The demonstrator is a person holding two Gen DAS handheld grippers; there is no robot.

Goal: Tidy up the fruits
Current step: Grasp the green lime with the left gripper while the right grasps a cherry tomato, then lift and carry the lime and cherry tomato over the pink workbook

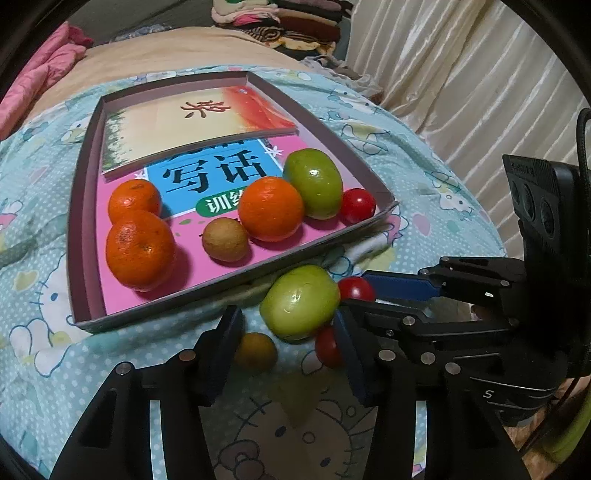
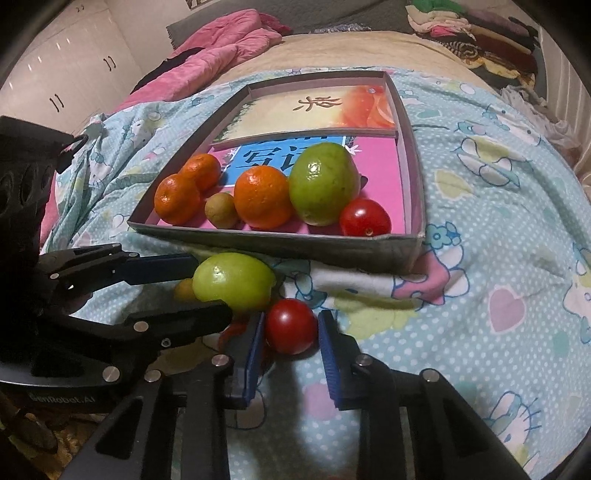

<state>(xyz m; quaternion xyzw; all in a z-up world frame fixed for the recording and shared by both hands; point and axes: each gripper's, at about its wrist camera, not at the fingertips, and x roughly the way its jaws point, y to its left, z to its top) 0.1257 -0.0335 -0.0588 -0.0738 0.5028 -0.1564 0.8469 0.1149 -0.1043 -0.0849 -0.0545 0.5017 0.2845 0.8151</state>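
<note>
A shallow cardboard tray [image 1: 83, 173] [image 2: 295, 243] on the bed holds three oranges [image 1: 140, 254], a small brown fruit [image 1: 225, 239], a green fruit [image 1: 314, 183] and a cherry tomato [image 1: 357, 205]. In front of it lie a green fruit [image 1: 300, 302] [image 2: 233, 281], a small yellow-brown fruit [image 1: 255, 350] and two cherry tomatoes [image 1: 355, 288] [image 1: 327, 346]. My left gripper [image 1: 288, 332] is open around the green fruit. My right gripper [image 2: 291, 332] is open, its pads on either side of a cherry tomato [image 2: 291, 331], not squeezing it.
Books line the tray's bottom [image 1: 207, 122]. The bed has a light blue cartoon-print blanket [image 1: 44, 258], a pink quilt [image 2: 221, 48] and folded clothes [image 1: 288, 22] at the far end. A curtain [image 1: 461, 74] hangs at the right.
</note>
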